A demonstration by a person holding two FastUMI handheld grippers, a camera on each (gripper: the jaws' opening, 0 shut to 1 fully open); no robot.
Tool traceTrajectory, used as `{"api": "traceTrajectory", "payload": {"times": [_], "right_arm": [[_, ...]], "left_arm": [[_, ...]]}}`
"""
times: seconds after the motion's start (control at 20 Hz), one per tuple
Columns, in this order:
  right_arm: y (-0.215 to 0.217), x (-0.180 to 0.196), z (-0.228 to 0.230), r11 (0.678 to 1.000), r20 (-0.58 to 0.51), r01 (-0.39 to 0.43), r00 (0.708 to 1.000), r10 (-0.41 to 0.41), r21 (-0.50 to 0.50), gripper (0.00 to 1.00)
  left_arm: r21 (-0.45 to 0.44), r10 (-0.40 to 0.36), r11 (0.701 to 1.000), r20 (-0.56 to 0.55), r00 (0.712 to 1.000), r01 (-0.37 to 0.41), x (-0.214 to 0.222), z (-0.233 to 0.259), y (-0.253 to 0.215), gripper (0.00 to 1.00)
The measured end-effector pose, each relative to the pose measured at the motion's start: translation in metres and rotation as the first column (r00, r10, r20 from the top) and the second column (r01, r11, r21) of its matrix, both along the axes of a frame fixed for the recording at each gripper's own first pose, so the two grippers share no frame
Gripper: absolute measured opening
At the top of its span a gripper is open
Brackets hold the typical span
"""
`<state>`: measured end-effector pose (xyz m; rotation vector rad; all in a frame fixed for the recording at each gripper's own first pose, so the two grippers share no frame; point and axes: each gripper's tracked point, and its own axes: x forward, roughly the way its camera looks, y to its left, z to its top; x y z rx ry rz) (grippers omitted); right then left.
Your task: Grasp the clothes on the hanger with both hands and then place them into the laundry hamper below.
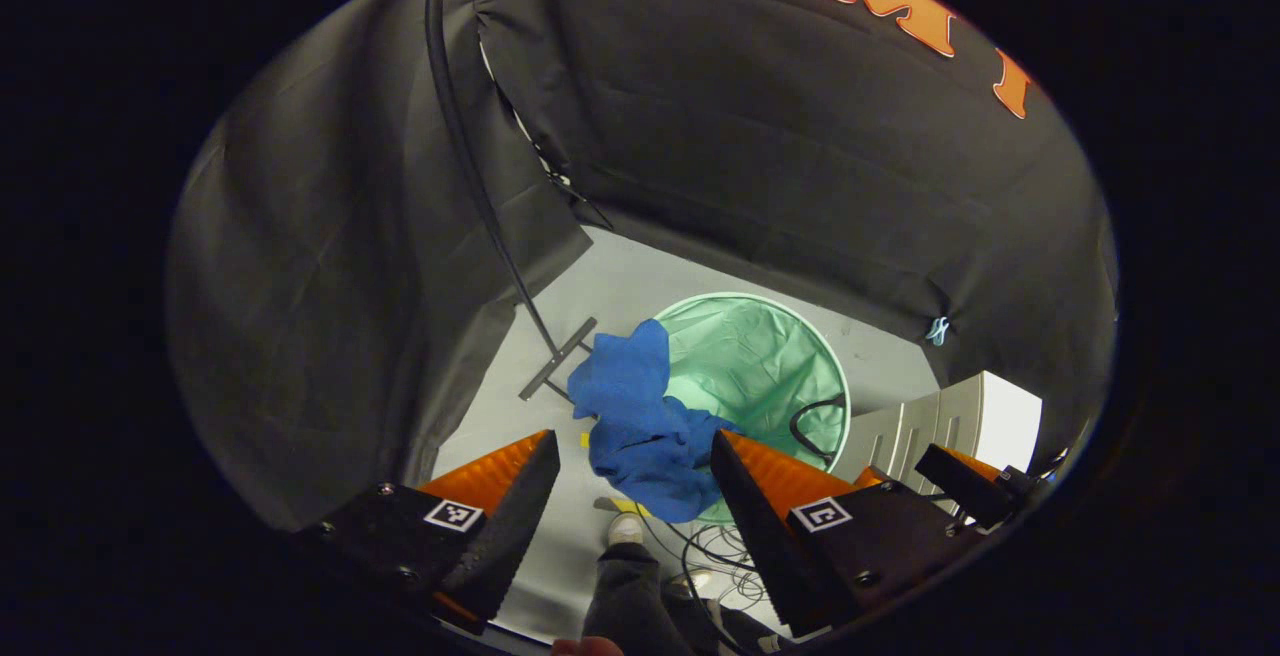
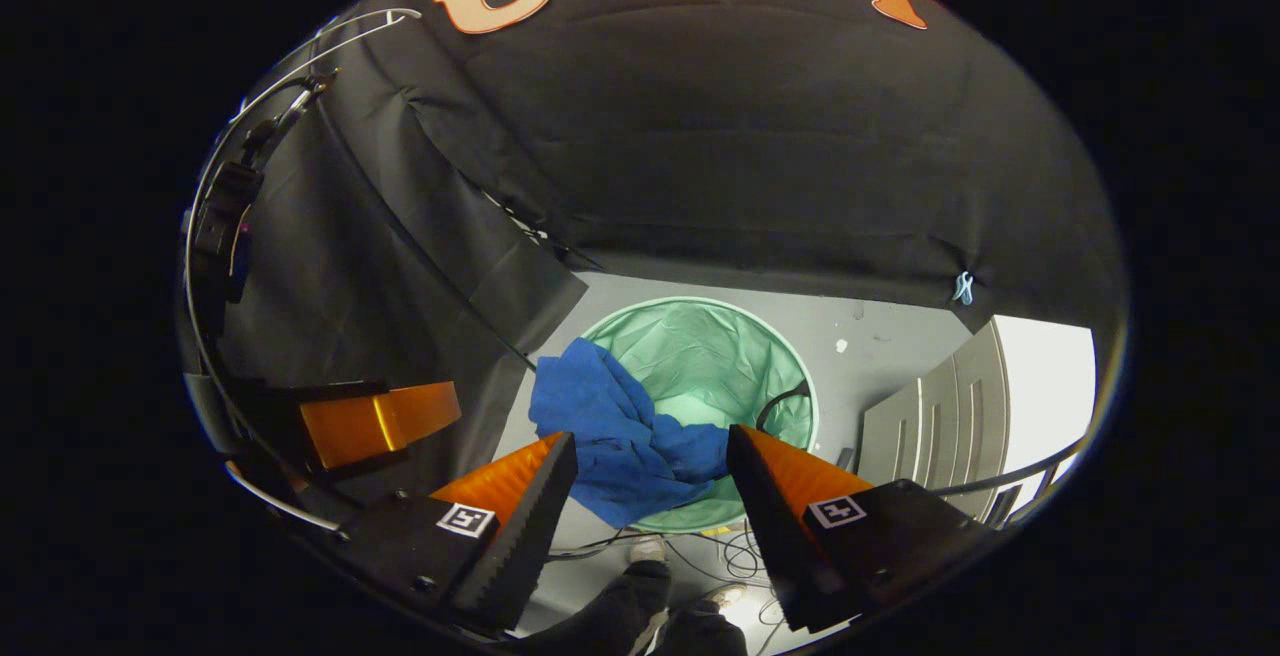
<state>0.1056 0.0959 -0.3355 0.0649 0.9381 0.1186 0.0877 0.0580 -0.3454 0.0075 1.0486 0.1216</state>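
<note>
Blue garment [image 1: 640,426] is lying draped over the green laundry hamper [image 1: 760,356] rim at its 8 o'clock edge, while left gripper [image 1: 635,456] and right gripper [image 2: 650,456] are hovering above, jaws spread, gripping nothing.

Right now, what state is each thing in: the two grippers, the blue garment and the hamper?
Left gripper: fingers open, holding nothing, above the hamper.
Right gripper: fingers open, holding nothing.
Blue garment: crumpled, draped over the hamper's rim, part inside and part hanging outside.
Hamper: upright on the floor, open at the top, a green lining showing inside.
</note>
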Motion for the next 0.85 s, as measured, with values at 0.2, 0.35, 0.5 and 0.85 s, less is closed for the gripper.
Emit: {"api": "traceTrajectory", "payload": {"times": [0.2,0.35,0.5,0.85], "right_arm": [[-0.003,-0.017,0.01,1.0,0.023,-0.007,1.0,0.008,-0.005,0.99],[-0.006,-0.028,0.024,1.0,0.055,-0.016,0.998,0.017,-0.023,0.99],[-0.011,-0.035,0.034,0.999,0.08,-0.023,0.997,0.025,-0.028,0.98],[-0.043,-0.035,0.13,0.997,0.317,0.029,0.948,-0.007,-0.066,0.98]], "left_arm": [[0.006,0.007,1.0,0.033,0.999,-0.007,-0.024,0.007,-0.004,0.98],[0.016,-0.008,1.0,0.062,0.998,0.007,-0.034,0.023,-0.008,0.97],[0.008,-0.009,1.0,0.077,0.997,0.009,-0.045,0.027,-0.014,0.97],[0.066,-0.064,0.997,0.273,0.96,0.048,-0.034,0.086,-0.013,0.98]]}}
